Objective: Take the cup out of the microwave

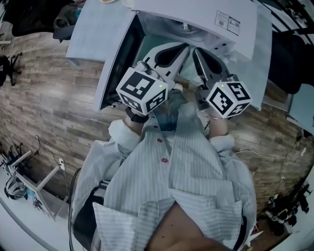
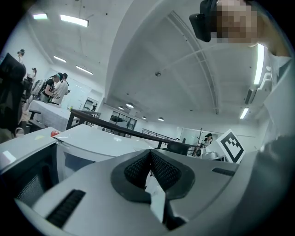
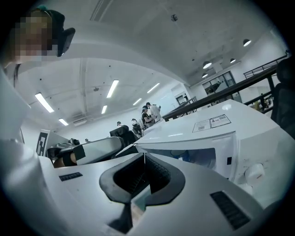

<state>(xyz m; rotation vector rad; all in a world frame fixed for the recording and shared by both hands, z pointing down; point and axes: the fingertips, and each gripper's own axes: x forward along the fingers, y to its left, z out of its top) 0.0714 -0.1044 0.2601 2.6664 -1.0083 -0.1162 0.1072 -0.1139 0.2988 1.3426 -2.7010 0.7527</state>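
A white microwave point(image 1: 196, 14) stands in front of me with its door point(image 1: 120, 63) swung open to the left. Both grippers hover side by side just before the opening. My left gripper point(image 1: 184, 47) has its jaws closed together with nothing between them, and so does my right gripper point(image 1: 196, 50). In the left gripper view the closed tips point(image 2: 150, 153) point past the microwave point(image 2: 92, 143). In the right gripper view the closed tips point(image 3: 144, 155) point towards the microwave point(image 3: 216, 138) and its lit cavity point(image 3: 193, 156). I cannot make out the cup clearly inside.
The microwave rests on a wood-patterned surface point(image 1: 59, 103). A dark chair point(image 1: 289, 59) stands at the right, a white rack point(image 1: 34, 186) at the lower left. Several people point(image 2: 55, 87) stand far off in the room.
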